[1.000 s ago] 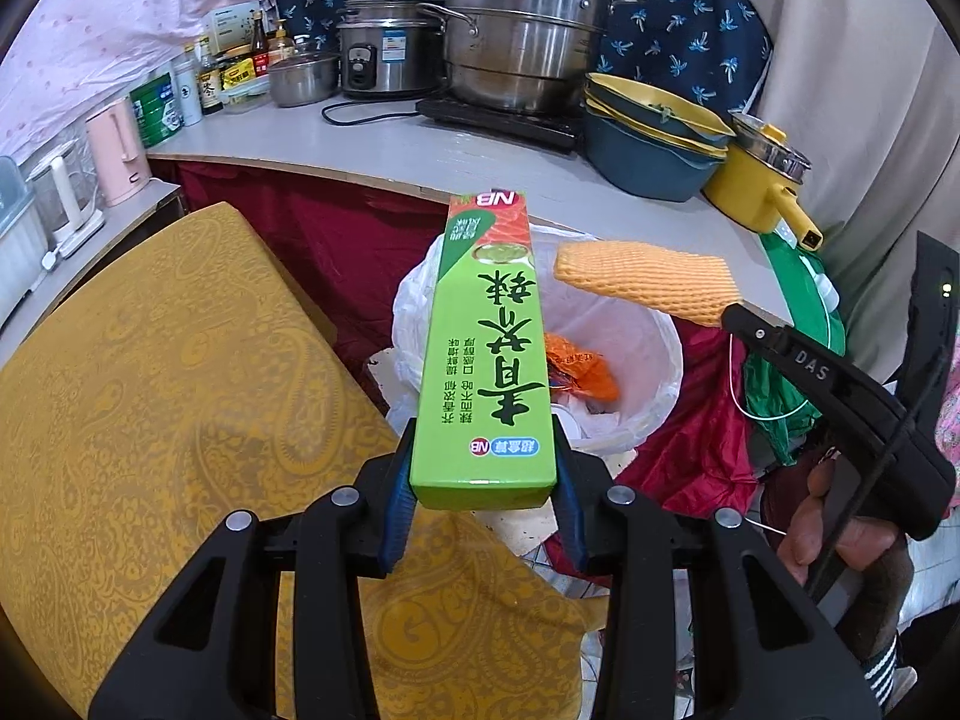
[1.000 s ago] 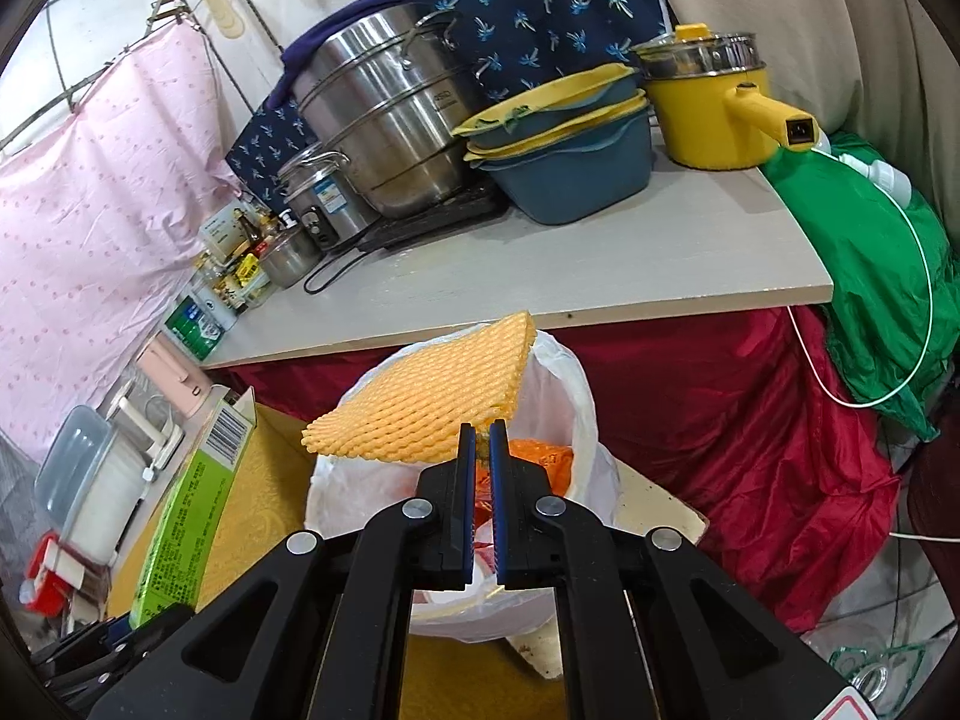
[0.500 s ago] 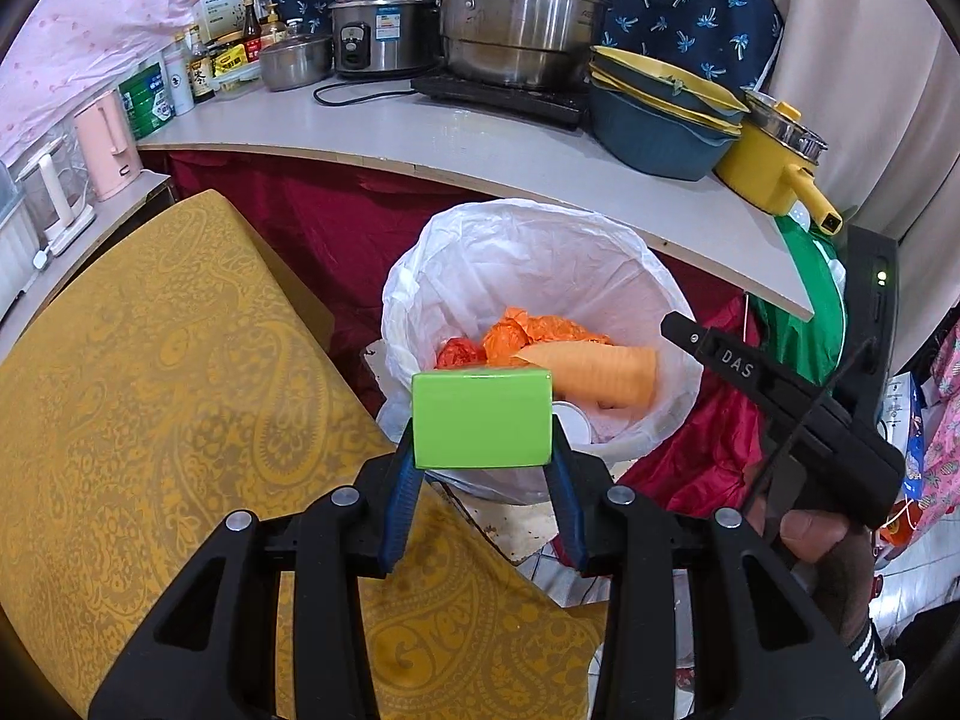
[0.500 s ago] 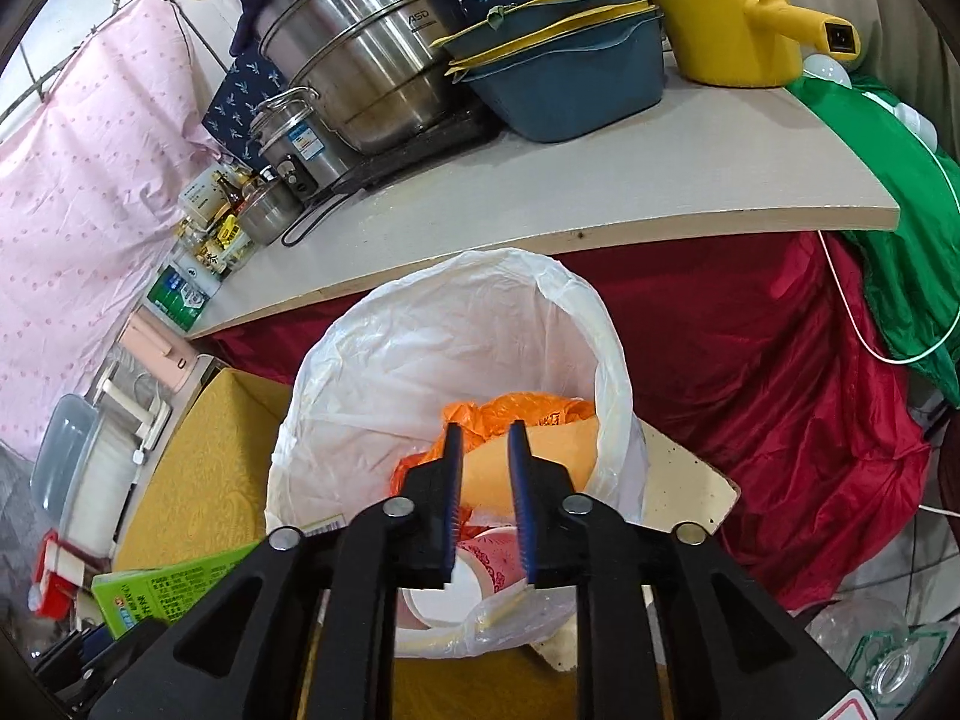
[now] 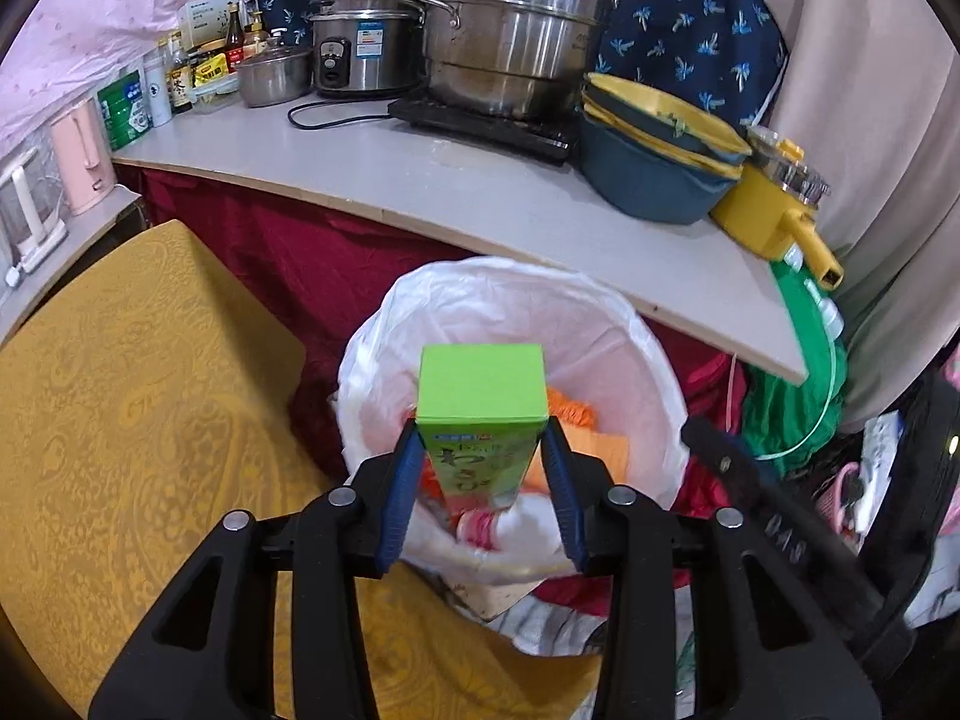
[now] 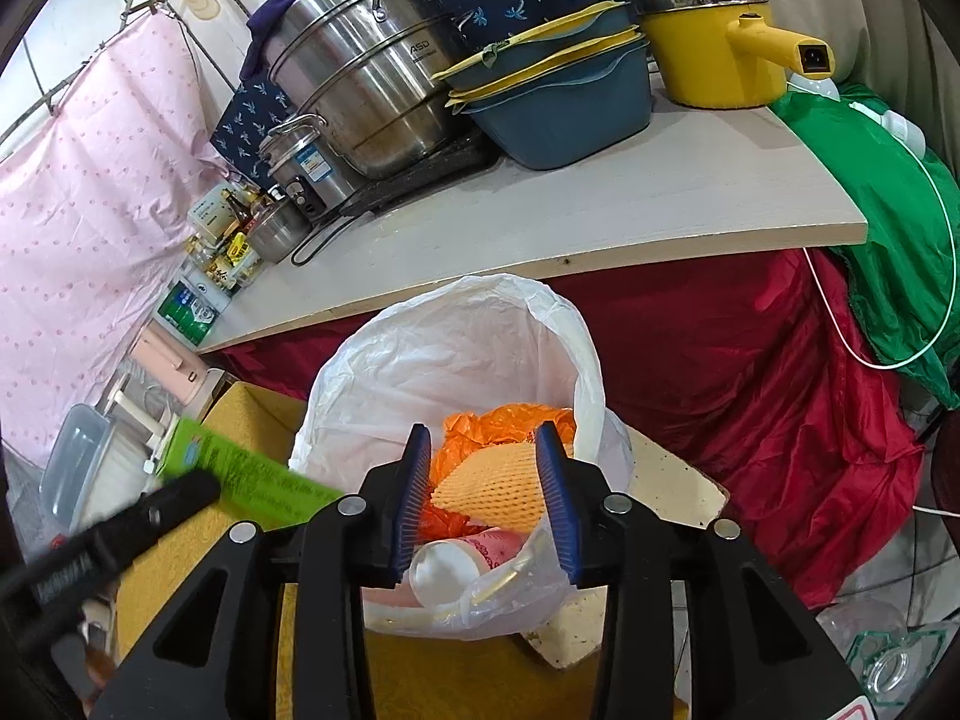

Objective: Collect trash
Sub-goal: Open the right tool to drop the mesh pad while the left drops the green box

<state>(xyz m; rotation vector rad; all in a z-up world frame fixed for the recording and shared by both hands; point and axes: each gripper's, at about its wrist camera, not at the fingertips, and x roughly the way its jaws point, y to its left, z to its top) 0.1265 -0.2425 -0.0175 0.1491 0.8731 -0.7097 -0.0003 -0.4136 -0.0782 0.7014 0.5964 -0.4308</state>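
Over the white-lined trash bin (image 5: 510,324), the left wrist view shows the left hand-held gripper (image 5: 480,480) with a green carton (image 5: 482,414) standing end-on between its blue pads. Its jaws have just been opening, and the carton looks loose, tipping down into the bin. Small blue-and-red print on the carton's face is too blurred to read. A labelled rice cooker (image 5: 360,54) sits on the grey surface (image 5: 480,192) behind.

From the right wrist view, the right hand-held gripper (image 6: 489,498) stands apart with nothing between its pads, its jaws having just been opening. Below lies an orange foam net (image 6: 498,486) on the trash, beside a paper cup (image 6: 462,558). Only here does "ASD" read on the steel steamer (image 6: 372,78).
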